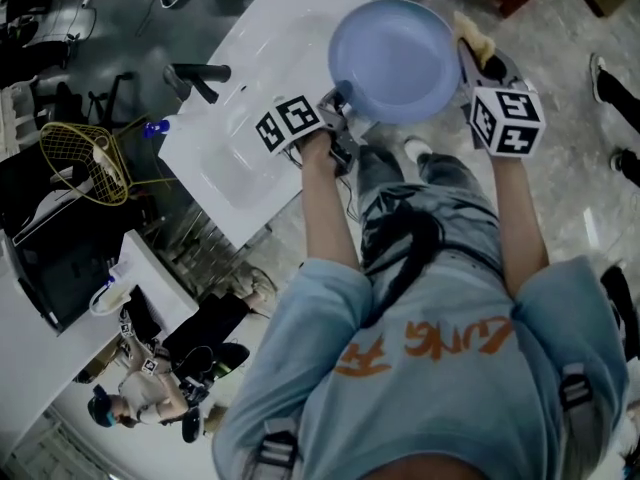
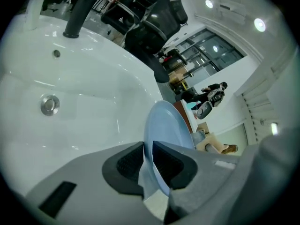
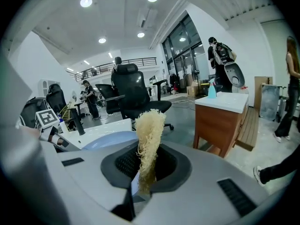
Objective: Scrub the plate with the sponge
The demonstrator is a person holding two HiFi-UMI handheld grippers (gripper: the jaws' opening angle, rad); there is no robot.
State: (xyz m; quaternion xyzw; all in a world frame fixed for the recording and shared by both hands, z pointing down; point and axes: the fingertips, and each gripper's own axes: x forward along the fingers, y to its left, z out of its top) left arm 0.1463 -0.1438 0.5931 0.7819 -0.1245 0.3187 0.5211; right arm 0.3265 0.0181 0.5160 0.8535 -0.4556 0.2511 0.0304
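Left claw (image 2: 148, 161) clamped plate (image 1: 395, 60) by thin rim only. Plate hung just beside sink (image 1: 240, 158), not over basin. Right claw (image 3: 140, 172) pinched sponge (image 3: 149, 135) at plate side facing away from sink. Risk: scrub push could lever plate out of rim grip and drop it outside sink.

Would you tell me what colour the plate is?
The plate is pale blue, clearest in the head view.

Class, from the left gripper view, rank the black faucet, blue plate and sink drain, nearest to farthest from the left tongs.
1. Blue plate, clamped in the left tongs.
2. Sink drain, out to the left.
3. Black faucet, top left, farthest back.
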